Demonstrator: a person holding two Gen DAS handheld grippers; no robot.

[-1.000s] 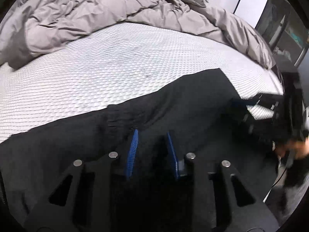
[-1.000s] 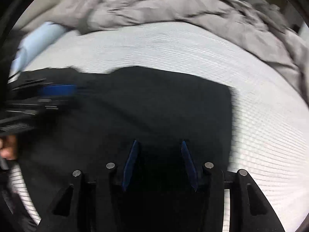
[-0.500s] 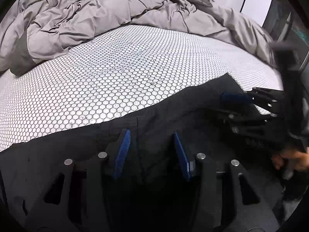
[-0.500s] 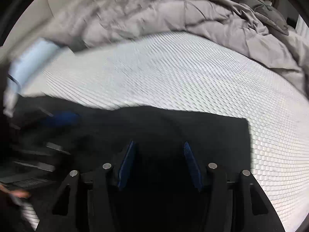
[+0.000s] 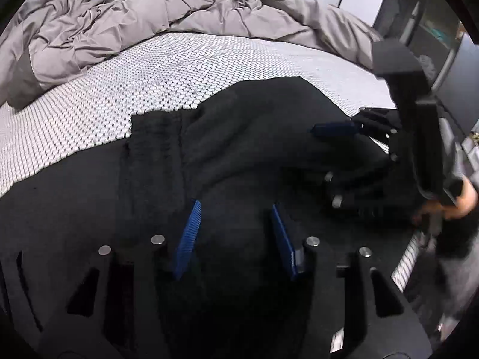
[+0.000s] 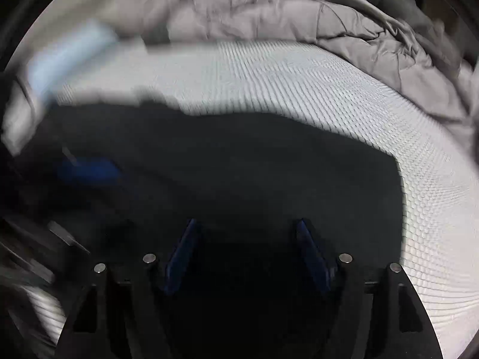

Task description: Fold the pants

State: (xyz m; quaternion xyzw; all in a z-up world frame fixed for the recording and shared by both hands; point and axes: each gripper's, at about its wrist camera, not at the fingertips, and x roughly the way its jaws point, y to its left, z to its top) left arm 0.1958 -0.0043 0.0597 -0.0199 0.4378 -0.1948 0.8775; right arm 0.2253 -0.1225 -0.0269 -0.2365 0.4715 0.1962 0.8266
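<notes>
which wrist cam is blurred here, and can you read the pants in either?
Right wrist view: motion-smeared, worst at left; pants a flat black mass, mattress weave streaked. Left wrist view: sharp; waistband ribbing and duvet creases legible, fisheye bends the edges.

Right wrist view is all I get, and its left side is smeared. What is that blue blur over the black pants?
Observer: A finger pad of the left hand-held gripper. Its own camera shows its jaws opening above the pants, with nothing pinched.
Operator: Can you find the waistband? I can't.
Observer: Yes. The ribbed waistband lies on top of the pants, up and left of that gripper's fingers, its far end at the edge of the honeycomb mattress.
Operator: Is the top layer flat?
Observer: No. To the right of the waistband the upper layer is rumpled into soft ridges.
</notes>
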